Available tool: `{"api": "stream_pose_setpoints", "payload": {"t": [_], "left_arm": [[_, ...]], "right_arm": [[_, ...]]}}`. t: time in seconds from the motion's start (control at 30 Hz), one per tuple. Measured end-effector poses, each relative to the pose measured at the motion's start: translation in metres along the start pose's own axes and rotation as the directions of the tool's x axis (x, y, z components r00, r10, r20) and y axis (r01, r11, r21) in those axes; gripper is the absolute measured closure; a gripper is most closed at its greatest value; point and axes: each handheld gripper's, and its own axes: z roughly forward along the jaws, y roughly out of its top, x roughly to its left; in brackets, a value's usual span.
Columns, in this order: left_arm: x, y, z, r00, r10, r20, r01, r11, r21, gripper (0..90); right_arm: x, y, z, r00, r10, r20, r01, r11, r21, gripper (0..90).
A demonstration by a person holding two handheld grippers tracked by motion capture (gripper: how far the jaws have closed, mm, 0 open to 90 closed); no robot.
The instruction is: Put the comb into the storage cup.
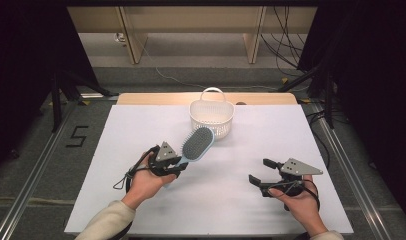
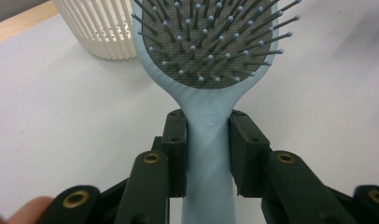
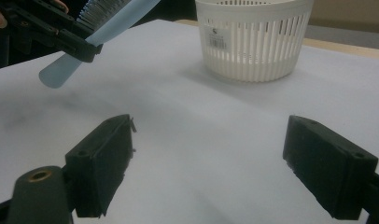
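White tabletop (image 1: 141, 145) fills most of the high view, with dark curtains to either side and a pale wooden frame and loose cables on the floor beyond its far edge. Near that far edge, about midway across, stands a white slatted basket (image 1: 211, 119) with a loop handle, upright; nothing can be made out inside it.

Next in size is the pale blue hairbrush (image 1: 196, 145). It is off the table, carried by the left gripper (image 1: 177, 167), whose jaws are clenched on the neck of the handle just below the bristle pad; the left gripper view shows both black pads pressed against the blue handle on either side. The brush head points toward the basket and, in the high view, sits just short of its near wall, bristles up. In the right gripper view the handle's rounded end juts out behind the jaws, well above the table.

The right gripper (image 1: 258, 172) rests low over the right part of the table, well apart from the brush and the basket, its jaws spread wide with nothing between them.

The step in hand looks like the carry: the brush is lifted and aimed at the basket but not yet over its rim. The next move probably calls for bringing the head over the opening, tipping the brush down, and letting go only once it clears the rim and the handle loop.
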Motion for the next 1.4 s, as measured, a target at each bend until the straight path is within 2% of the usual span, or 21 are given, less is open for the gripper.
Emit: {"api": "stream_pose_setpoints", "payload": {"t": [0.23,0.77,1.4], "left_arm": [[0.0021,-0.0001,-0.0010,0.9998,-0.022,0.000,0.022,0.9996,-0.016,69.7],[0.0043,0.0016,-0.0038,0.9998,-0.009,-0.016,0.008,0.9979,-0.064,69.7],[0.0096,0.0043,-0.0063,0.9986,-0.028,-0.046,0.022,0.9922,-0.123,69.7]], "right_arm": [[0.0001,0.0001,-0.0002,1.0000,-0.002,-0.001,0.002,1.000,-0.001,16.7],[-0.0001,0.0003,-0.0005,1.0000,-0.005,-0.003,0.005,1.000,-0.004,16.3],[-0.0003,0.0001,-0.0002,1.0000,-0.006,0.001,0.006,1.000,-0.002,16.2]]}}
